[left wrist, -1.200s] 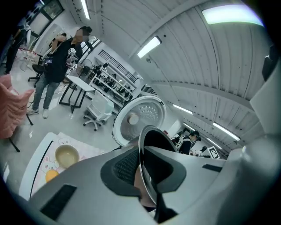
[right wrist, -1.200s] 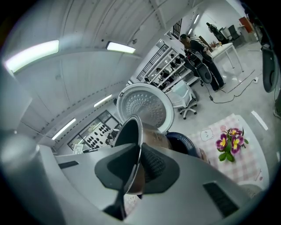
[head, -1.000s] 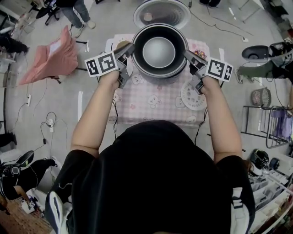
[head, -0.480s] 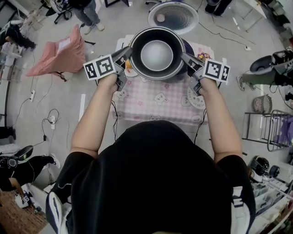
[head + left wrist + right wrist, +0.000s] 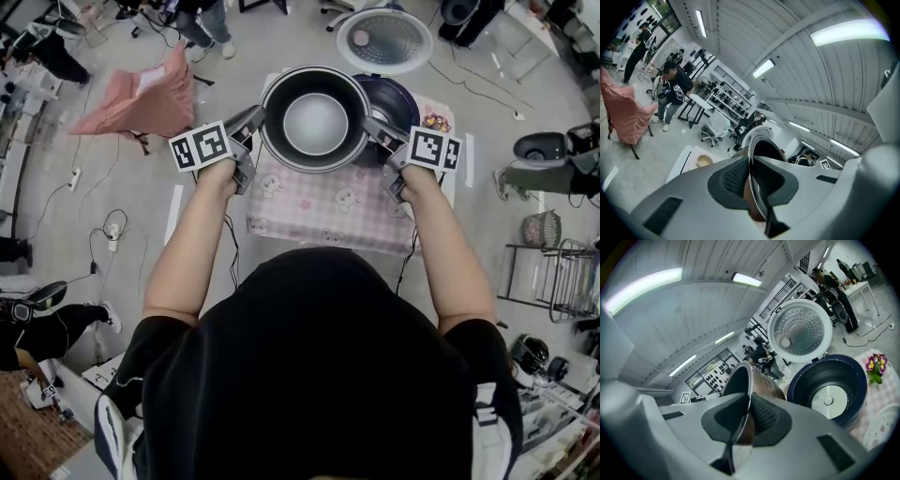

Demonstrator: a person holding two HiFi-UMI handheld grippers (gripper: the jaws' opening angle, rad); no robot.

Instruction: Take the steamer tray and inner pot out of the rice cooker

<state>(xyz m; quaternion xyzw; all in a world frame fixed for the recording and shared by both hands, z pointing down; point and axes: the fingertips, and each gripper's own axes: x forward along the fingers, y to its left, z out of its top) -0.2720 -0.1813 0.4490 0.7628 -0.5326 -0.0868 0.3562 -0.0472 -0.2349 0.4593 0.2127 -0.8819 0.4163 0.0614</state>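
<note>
Inner pot (image 5: 315, 122), rim in L gripper (image 5: 259, 118) & R gripper (image 5: 369, 127), beside cooker (image 5: 401, 96)

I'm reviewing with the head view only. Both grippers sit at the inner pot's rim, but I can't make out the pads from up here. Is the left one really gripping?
Observer: Yes. In the left gripper view the left gripper pinches the rim of the inner pot, one pad inside and one outside.
Operator: And the right?
Observer: Same. The right gripper is clamped on the rim, with the pot's brown outer wall against one pad.
Operator: Is anything left in the cooker?
Observer: The right gripper view looks into the rice cooker, and only its round heating plate shows at the bottom.
</note>
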